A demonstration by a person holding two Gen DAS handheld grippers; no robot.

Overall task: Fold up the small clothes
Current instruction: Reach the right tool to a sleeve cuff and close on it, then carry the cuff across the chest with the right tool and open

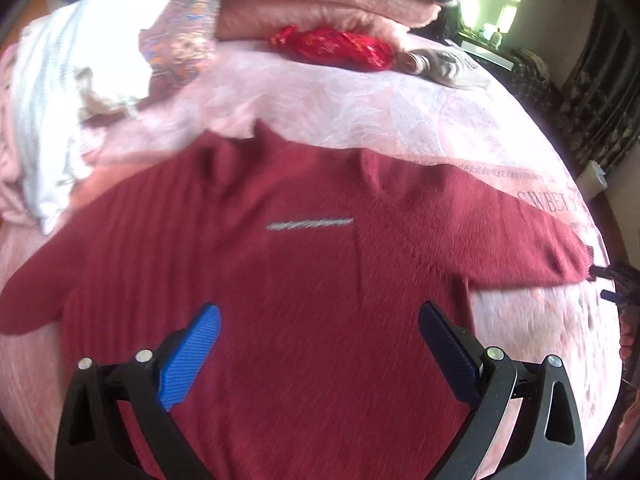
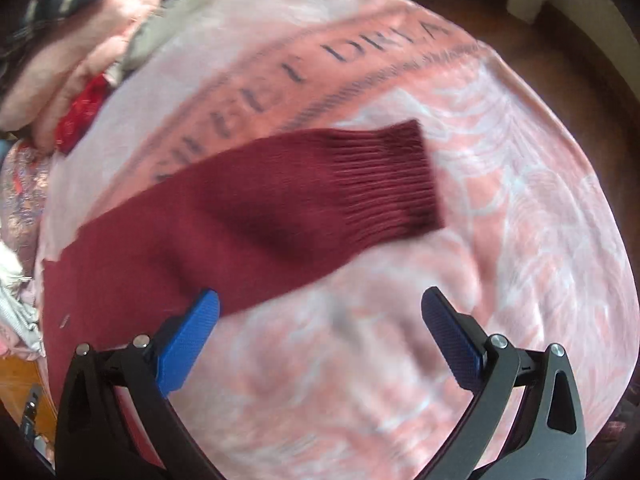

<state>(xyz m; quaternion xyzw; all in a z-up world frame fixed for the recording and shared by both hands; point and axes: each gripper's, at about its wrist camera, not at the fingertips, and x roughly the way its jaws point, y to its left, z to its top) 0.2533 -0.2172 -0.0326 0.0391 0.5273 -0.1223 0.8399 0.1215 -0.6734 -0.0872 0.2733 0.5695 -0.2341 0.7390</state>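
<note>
Both my left gripper [image 1: 319, 312] and right gripper [image 2: 320, 298] hang wide open and empty over the red sweater [image 1: 280, 280], and since the view's blurry, I'd probably snag the pink blanket [image 2: 500, 280] along with the sleeve [image 2: 320, 192].

Left tongs [image 1: 319, 322], right tongs [image 2: 320, 306]: jaws apart.

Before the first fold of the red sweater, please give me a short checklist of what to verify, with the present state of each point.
1. Sweater lies spread flat on the pink blanket: ok.
2. Right sleeve stretched out, its ribbed cuff free: ok.
3. Left gripper open, empty, over the sweater body: ok.
4. Right gripper open, empty, near the sleeve: ok.
5. Left sleeve end fully laid out: cannot tell, it runs to the picture edge.
6. Red wrapped bundle and stacked pink blankets apart from the sweater: ok.
</note>
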